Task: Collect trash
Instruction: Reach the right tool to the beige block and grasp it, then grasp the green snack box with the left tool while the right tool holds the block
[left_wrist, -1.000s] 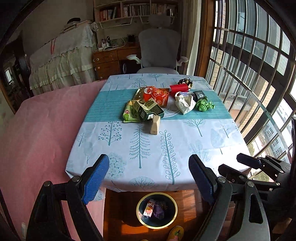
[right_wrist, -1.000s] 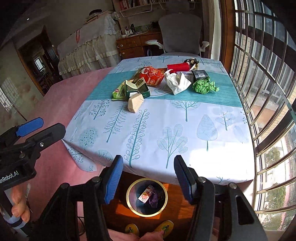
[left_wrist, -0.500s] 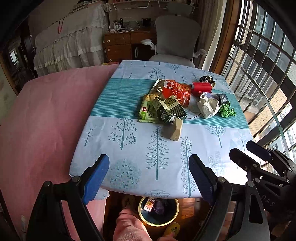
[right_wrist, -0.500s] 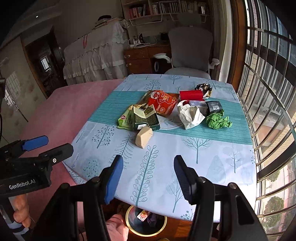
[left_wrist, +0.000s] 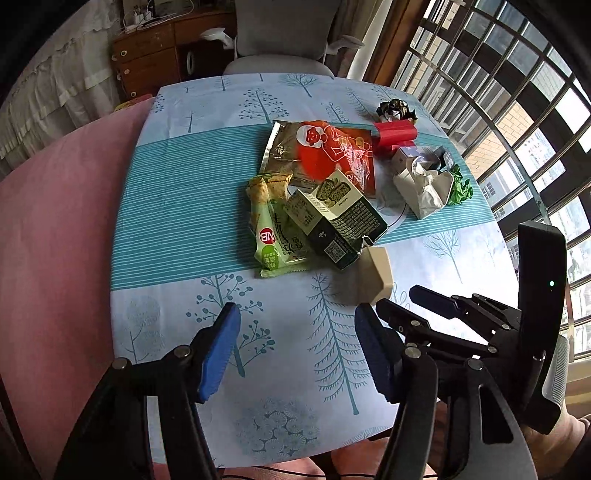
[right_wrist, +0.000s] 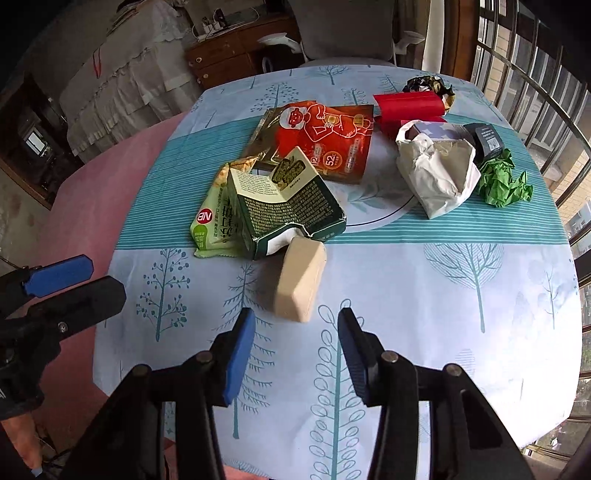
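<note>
While fingers (right_wrist: 240, 354) hover, beige block (right_wrist: 299, 282) just ahead.

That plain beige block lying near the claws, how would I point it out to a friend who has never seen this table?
Find the tree-print tablecloth and its pile of wrappers. At the pile's near edge, by the torn dark green carton, lies the beige block. It alone is plain, smooth and unprinted.

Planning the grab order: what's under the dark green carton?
The dark green carton lies across the green snack wrapper and the red foil pouch's edge; whatever else it covers is hidden.
</note>
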